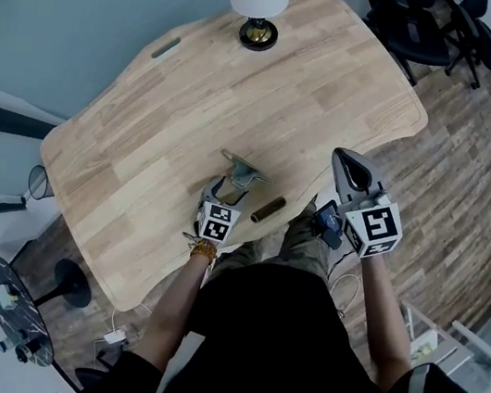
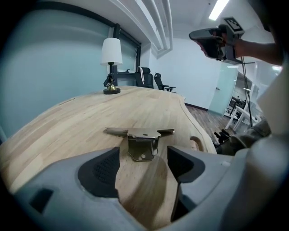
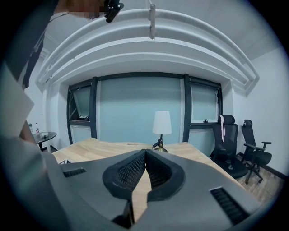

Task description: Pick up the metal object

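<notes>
At 6 o'clock in the head view, the person stands against the near edge of the wooden table (image 1: 177, 104). The left gripper (image 1: 231, 188) rests low over that edge. Its jaws stand wide apart. The metal bracket (image 1: 244, 173) lies flat on the tabletop at 12 o'clock from this gripper.

In the left gripper view, the left gripper (image 2: 143, 164) points at the metal bracket (image 2: 142, 143). The bracket's near tab sits at the mouth of the gap and touches neither pad. Its two flat wings extend toward 9 and 3 o'clock.

A short brown cylinder (image 1: 268, 210) lies on the table at 3 o'clock from the left gripper, just beside the edge.

The right gripper (image 1: 350, 165) is held in the air off the table's edge, further toward 3 o'clock. In the right gripper view, the right gripper (image 3: 145, 169) has its jaws closed together with nothing between them.

At 12 o'clock, at the table's far end, stands a table lamp (image 1: 257, 0) with a white shade. Black office chairs (image 1: 417, 24) stand beyond it at 1 o'clock.
</notes>
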`<state>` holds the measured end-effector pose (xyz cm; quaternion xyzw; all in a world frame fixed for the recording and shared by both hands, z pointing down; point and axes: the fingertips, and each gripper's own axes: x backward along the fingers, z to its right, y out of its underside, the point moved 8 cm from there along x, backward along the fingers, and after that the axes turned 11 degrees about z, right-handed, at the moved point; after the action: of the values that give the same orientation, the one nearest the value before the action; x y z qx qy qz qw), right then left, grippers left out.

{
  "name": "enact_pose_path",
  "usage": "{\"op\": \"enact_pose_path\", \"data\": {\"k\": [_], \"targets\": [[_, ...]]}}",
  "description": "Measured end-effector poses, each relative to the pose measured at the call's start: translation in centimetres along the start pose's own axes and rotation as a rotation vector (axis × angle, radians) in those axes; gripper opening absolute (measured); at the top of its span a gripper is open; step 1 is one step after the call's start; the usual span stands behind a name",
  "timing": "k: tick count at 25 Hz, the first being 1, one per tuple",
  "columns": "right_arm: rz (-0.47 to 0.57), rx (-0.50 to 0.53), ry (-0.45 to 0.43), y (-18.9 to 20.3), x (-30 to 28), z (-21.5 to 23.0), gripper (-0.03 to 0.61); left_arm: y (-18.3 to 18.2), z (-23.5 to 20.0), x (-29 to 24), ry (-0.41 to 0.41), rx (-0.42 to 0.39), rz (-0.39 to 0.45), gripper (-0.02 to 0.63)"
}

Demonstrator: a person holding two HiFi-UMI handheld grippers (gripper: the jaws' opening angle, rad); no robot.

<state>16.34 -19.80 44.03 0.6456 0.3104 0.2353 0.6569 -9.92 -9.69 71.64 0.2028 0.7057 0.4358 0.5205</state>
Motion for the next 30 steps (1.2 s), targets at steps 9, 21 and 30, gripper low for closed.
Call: {"op": "enact_pose_path", "data": {"k": [9, 21, 30], "targets": [[-0.019, -0.025, 0.02, 0.1, 0.5, 1.0, 0.0, -0.9, 0.3, -1.9, 0.028, 0.026, -0.005, 0.337], [-0.023, -0.03, 0.049, 0.5, 0.9, 2.1, 0.0, -1.9, 0.1, -3.9, 0.02, 0.004, -0.03, 0.337], [-0.015, -0.026, 0.068, 0.1, 1.2, 2.7, 0.0, -2.9, 0.2, -4.7, 0.005, -0.017, -0.041, 0.337]]}}
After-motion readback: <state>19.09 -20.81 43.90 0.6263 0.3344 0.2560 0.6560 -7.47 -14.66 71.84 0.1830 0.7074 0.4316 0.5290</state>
